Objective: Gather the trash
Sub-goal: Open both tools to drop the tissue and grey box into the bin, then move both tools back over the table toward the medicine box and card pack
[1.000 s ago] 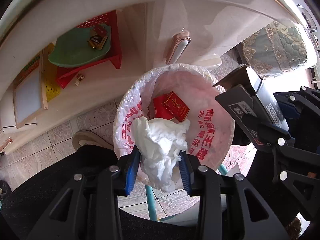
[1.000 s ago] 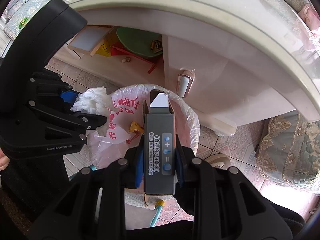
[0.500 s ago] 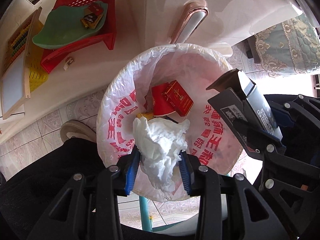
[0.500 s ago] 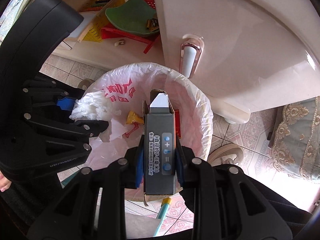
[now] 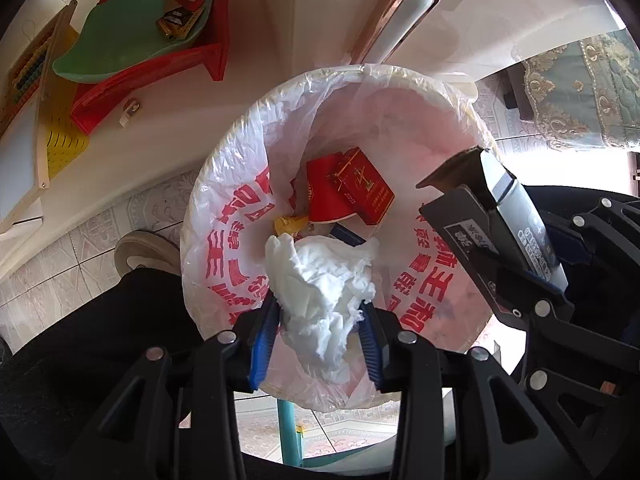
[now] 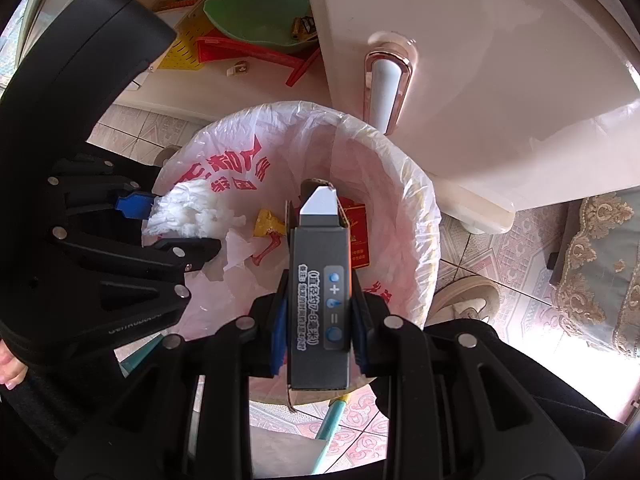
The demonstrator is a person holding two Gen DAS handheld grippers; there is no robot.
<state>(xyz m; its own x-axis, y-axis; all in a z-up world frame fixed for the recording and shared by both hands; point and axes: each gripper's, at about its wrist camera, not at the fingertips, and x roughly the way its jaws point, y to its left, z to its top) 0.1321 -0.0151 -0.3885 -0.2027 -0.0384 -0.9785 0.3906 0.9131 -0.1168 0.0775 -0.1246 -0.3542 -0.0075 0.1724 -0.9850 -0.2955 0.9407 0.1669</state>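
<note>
Left hand-held gripper [image 5: 316,332] clenching crumpled tissue [image 5: 320,280] over lined bin [image 5: 224,208], right hand-held gripper [image 6: 318,316] grasping dark box [image 6: 320,304] above it

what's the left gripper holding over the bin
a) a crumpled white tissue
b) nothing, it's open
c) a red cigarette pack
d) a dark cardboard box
a: the left gripper is shut on the crumpled white tissue, held over the bag-lined trash bin. The dark cardboard box is in the right gripper, and the red cigarette pack already lies inside the bin.
</note>
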